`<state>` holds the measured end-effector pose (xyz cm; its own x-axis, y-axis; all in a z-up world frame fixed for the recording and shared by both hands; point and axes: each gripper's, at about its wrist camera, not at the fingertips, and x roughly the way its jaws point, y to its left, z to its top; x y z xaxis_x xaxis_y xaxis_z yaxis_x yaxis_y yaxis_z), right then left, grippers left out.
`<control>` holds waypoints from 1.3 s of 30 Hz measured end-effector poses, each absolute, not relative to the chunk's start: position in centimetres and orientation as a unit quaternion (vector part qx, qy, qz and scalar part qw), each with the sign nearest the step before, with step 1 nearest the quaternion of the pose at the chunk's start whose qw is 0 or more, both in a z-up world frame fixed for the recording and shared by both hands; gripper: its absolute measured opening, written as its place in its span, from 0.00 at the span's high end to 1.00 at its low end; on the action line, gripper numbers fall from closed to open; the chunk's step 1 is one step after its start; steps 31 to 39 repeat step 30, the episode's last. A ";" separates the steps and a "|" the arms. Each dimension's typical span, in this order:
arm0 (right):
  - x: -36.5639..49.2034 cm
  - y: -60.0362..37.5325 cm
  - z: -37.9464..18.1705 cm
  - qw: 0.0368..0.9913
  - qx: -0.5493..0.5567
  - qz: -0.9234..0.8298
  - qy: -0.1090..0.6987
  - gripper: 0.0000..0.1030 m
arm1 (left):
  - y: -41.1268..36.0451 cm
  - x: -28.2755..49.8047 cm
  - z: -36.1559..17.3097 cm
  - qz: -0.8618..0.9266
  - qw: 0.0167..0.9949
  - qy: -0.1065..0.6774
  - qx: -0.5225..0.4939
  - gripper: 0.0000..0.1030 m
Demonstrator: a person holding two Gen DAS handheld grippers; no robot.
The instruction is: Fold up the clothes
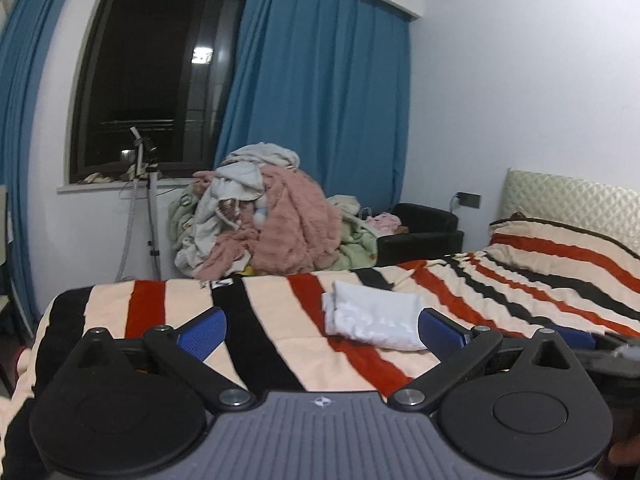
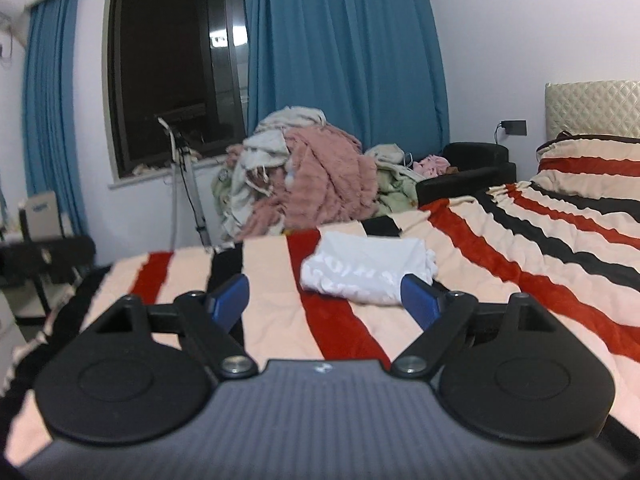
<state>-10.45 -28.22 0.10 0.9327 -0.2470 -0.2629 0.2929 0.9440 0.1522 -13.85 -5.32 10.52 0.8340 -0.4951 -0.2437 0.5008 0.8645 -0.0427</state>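
Hard to make out: the print on the folded white garment [image 2: 366, 272], smeared by blur in the right wrist view; plain white and crumpled at its near edge in the left wrist view [image 1: 374, 318]. Cut off at the right edge of the left wrist view: a dark blurred shape with a strip of blue, low over the bed, not identifiable. Hidden behind both gripper bodies: the near part of the striped blanket [image 1: 272, 320].

Left gripper [image 1: 322, 326] released, jaws spread wide, nothing between the blue pads [image 1: 204, 330]; right pad overlapping the garment's near right corner in the picture, contact not discernible. Right gripper [image 2: 324, 298] likewise released and empty, jaws wide, blue pads [image 2: 232, 296] low over the blanket [image 2: 272, 300], the garment just beyond its right pad.

Garment lying folded on the bed, across red, cream and black stripes, toward the foot end.

Beyond the bed: a tall heap of unfolded clothes [image 1: 260, 216], pink fleece and pale pieces, against a blue curtain [image 1: 324, 92]. Left of it a white stand [image 1: 150, 208] before a dark window [image 1: 156, 80]. Right of the heap a black armchair [image 1: 424, 232]; farther right a quilted headboard [image 1: 576, 200].
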 end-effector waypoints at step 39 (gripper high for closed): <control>-9.8 -28.3 -2.0 0.968 0.107 -0.170 0.150 0.19 | -6.0 -11.9 7.2 -0.237 0.957 0.163 0.020 0.00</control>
